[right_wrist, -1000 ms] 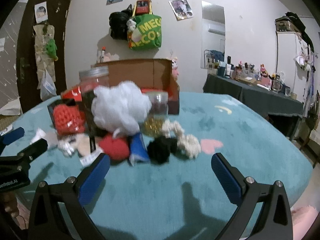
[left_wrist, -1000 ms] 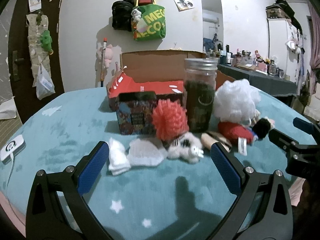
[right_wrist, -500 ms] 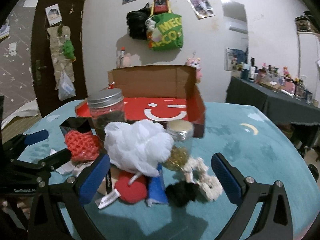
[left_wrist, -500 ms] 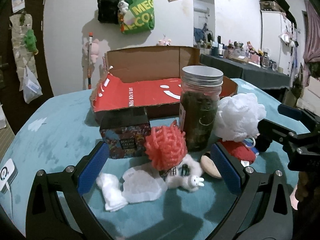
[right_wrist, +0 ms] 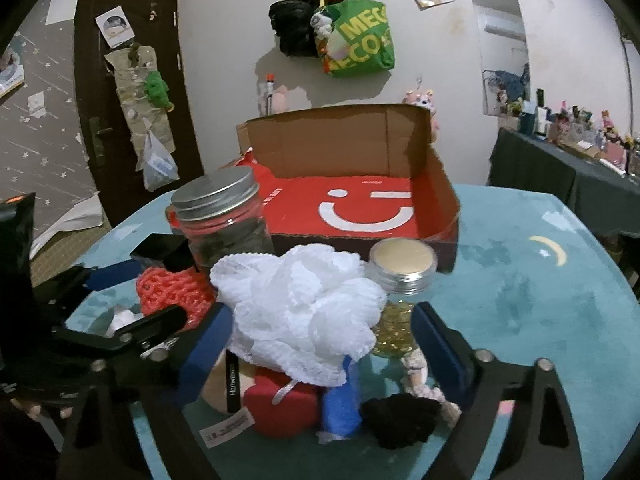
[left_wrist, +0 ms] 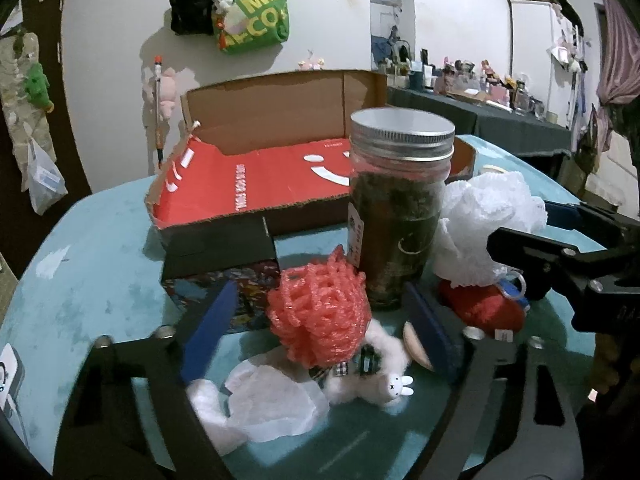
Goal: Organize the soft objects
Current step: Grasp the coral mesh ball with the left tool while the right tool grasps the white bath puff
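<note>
On the teal tabletop (left_wrist: 100, 264), your left gripper (left_wrist: 320, 320) brackets the red mesh puff (left_wrist: 320, 312), jaws just narrowing, pads not yet pressing. Your right gripper (right_wrist: 320, 336) straddles the white bath pouf (right_wrist: 300, 312), jaws also closing in, no squeeze visible. Both puffs sit beside the tall jar (left_wrist: 400, 208), before the red-lined cardboard box (right_wrist: 360, 208).

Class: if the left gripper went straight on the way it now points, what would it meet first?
Most likely the red mesh ball, which sits between the left gripper's closing jaws; the jar stands behind it.
</note>
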Demonstrator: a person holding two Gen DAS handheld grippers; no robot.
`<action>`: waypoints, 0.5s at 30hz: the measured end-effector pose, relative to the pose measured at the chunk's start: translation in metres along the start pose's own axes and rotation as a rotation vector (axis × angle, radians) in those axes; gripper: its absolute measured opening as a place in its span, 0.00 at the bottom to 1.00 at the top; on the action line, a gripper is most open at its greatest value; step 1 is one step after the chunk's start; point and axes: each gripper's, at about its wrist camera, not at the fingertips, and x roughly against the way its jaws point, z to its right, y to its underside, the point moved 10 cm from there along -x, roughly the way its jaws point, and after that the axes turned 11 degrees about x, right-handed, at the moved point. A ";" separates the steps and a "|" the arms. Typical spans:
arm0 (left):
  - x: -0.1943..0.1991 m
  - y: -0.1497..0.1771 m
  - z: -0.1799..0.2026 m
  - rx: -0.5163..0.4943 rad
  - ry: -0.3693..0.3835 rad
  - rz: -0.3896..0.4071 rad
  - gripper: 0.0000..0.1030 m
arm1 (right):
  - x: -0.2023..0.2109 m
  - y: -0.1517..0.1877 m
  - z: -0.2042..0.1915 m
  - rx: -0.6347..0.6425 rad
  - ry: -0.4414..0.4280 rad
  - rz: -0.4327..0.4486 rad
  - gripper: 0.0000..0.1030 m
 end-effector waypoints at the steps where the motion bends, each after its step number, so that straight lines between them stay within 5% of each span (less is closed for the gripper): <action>1: -0.002 0.001 0.001 0.000 0.004 -0.008 0.58 | -0.001 0.001 -0.002 0.000 -0.017 -0.002 0.77; 3: -0.007 0.003 0.001 0.004 0.017 -0.030 0.41 | -0.002 0.002 -0.006 -0.004 -0.051 -0.005 0.63; 7: -0.011 0.009 0.000 0.023 0.033 -0.059 0.37 | 0.006 0.002 -0.011 0.016 -0.050 0.028 0.32; 15: 0.007 0.005 0.005 0.015 0.041 -0.022 0.35 | 0.024 -0.003 -0.018 0.062 -0.015 0.069 0.23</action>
